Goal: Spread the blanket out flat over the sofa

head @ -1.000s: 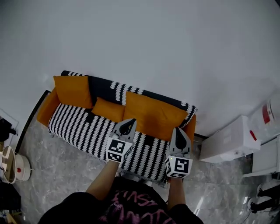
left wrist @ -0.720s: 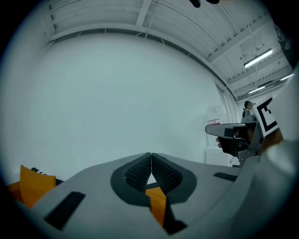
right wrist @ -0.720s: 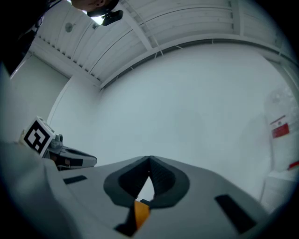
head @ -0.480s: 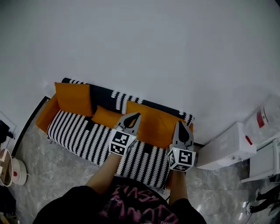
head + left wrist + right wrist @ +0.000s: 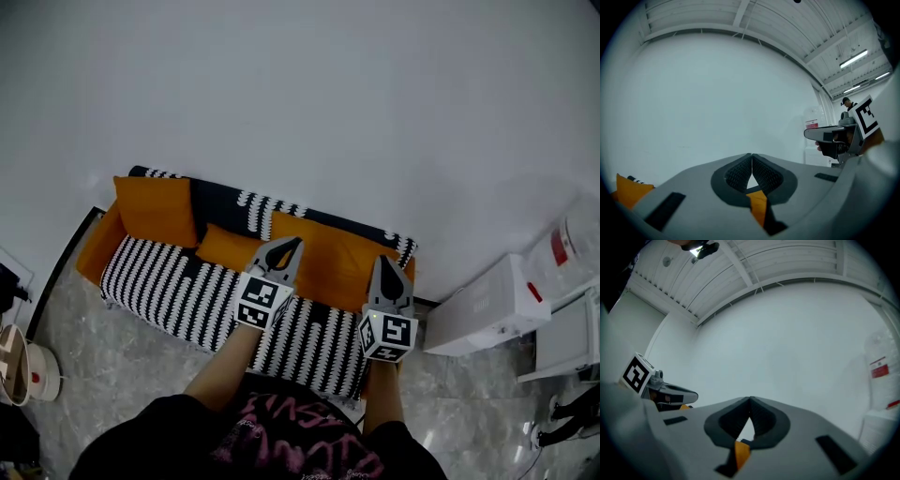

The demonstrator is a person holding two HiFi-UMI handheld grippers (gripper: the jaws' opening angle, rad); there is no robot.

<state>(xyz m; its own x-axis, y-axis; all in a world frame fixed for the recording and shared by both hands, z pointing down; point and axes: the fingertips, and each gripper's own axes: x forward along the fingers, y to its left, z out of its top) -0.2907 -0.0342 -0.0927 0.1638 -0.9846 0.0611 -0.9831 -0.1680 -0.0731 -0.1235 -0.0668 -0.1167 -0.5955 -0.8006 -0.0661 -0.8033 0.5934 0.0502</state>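
Against the white wall (image 5: 328, 94), the orange sofa (image 5: 98, 246) stands on the grey marble floor (image 5: 122, 347), and the black-and-white striped blanket (image 5: 178, 286) lies across its seat and up over the backrest, its front edge hanging down toward the person. Three orange cushions sit on the blanket: one upright at the left end (image 5: 155, 211), a small one (image 5: 230, 248) in the middle and a wide one (image 5: 328, 258) to the right. Both orange armrests show bare beyond the blanket's ends. A white box-shaped unit (image 5: 483, 309) stands on the floor just right of the sofa.

The left hand-held gripper (image 5: 292, 244) is held above the wide cushion's left part, and its own view shows the left hand-held gripper (image 5: 751, 159) with jaws pressed together and nothing between them, only a strip of orange below. The right hand-held gripper (image 5: 382, 263) hangs over the wide cushion's right end, near the right armrest; seen from its own camera, the right hand-held gripper (image 5: 750, 401) also has its jaws closed on nothing. Neither touches the blanket.

Compared with a second ago, both grippers have moved a little forward, from over the seat's stripes toward the backrest, and sit higher in the head view, while the sofa has slipped slightly lower in it. Since half a second ago almost nothing has shifted. The blanket and cushions lie as before
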